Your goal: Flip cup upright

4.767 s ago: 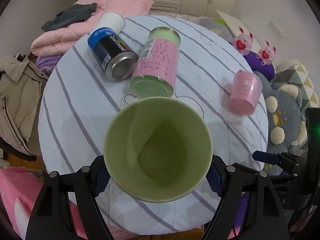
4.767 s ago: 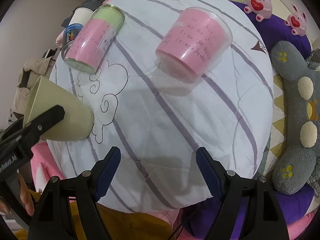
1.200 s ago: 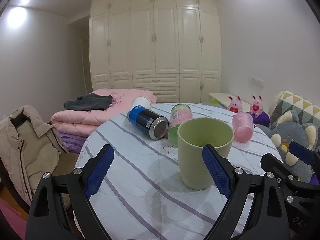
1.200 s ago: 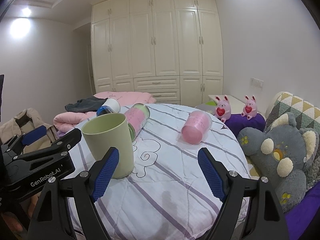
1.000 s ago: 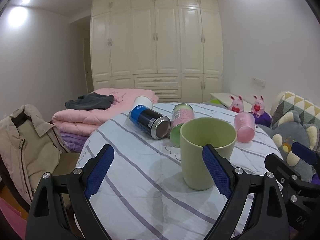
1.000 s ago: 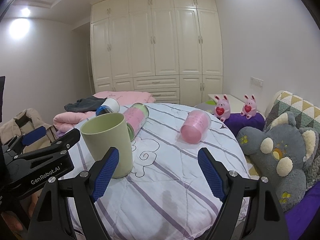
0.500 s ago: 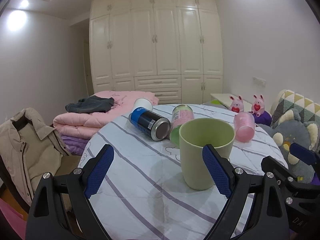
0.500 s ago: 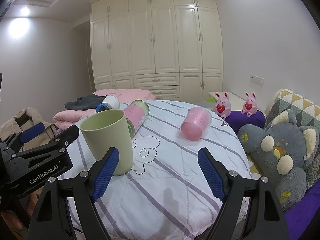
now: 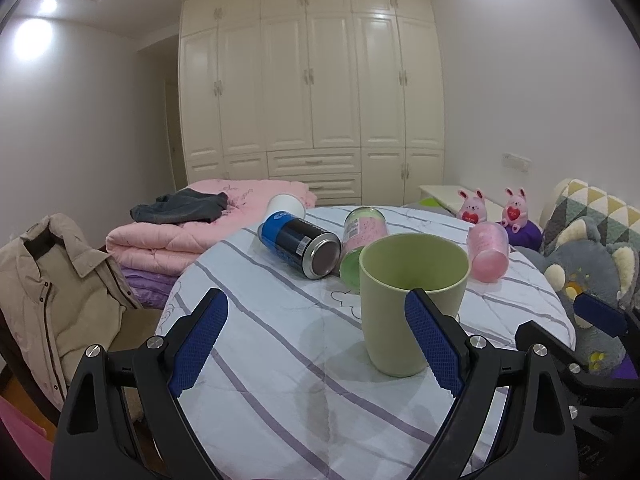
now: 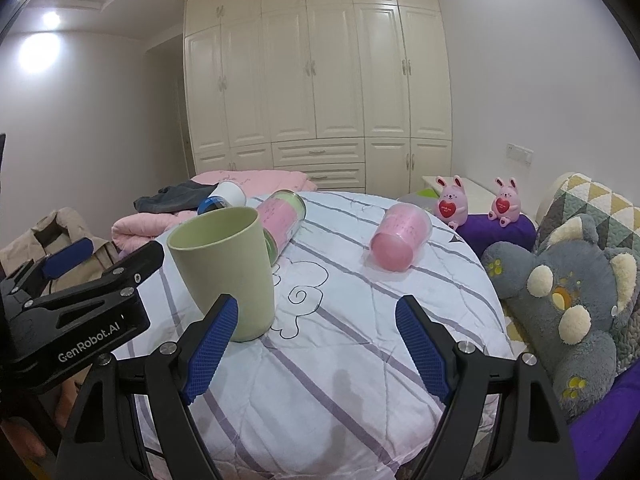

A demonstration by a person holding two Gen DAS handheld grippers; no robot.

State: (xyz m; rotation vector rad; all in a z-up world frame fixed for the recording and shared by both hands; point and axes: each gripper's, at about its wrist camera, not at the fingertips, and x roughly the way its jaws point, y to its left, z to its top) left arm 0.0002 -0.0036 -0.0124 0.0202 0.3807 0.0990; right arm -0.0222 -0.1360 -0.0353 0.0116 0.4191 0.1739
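On the striped desk [image 9: 256, 360] the green cup [image 9: 412, 300] stands upright, mouth up, so we judge the flip done. We hold the left hand-held gripper [image 9: 316, 344] and right hand-held gripper [image 10: 316, 344] spread apart, both empty, clear of its wall.

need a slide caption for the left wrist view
Green cup stands upright on the striped tablecloth, released by the open left gripper.

Your left tongs [image 9: 316, 342] gape wide, both fingers level and pointing forward; your right tongs [image 10: 316, 342] are spread just as wide, holding nothing between their blue pads [image 10: 210, 344]
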